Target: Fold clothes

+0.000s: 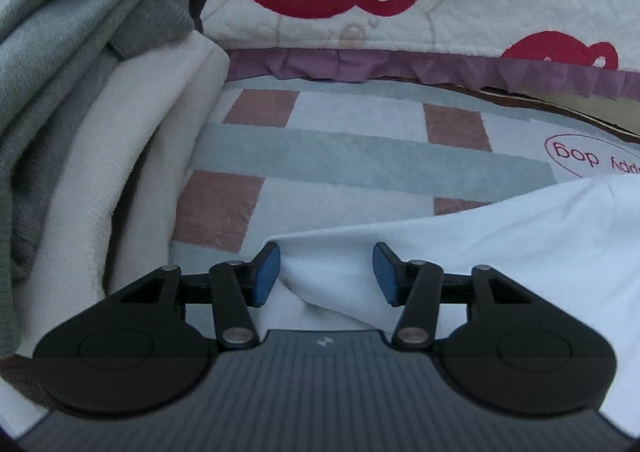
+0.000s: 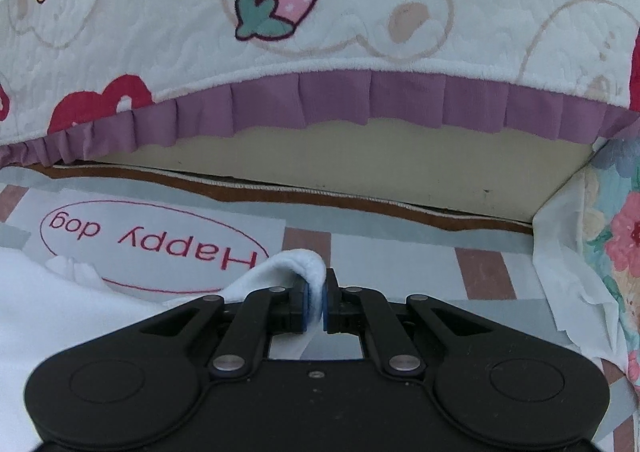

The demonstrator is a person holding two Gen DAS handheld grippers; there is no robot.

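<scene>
The white cloth (image 1: 460, 252) lay on the checked mat (image 1: 320, 156). The right gripper (image 2: 315, 302) was clamped on its edge; the left gripper (image 1: 326, 272) stood apart over a corner. Likely mid-fold; next, the left must pinch.

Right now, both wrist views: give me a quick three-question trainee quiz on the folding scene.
1. True or false: the right gripper is clamped on the white cloth.
2. The left gripper is: A) shut on cloth, B) open with cloth lying between its fingers, C) out of view.
3. What words are printed on the mat?

Key: 1 true. 2 B. 3 "Happy dog", inside a red oval.
</scene>
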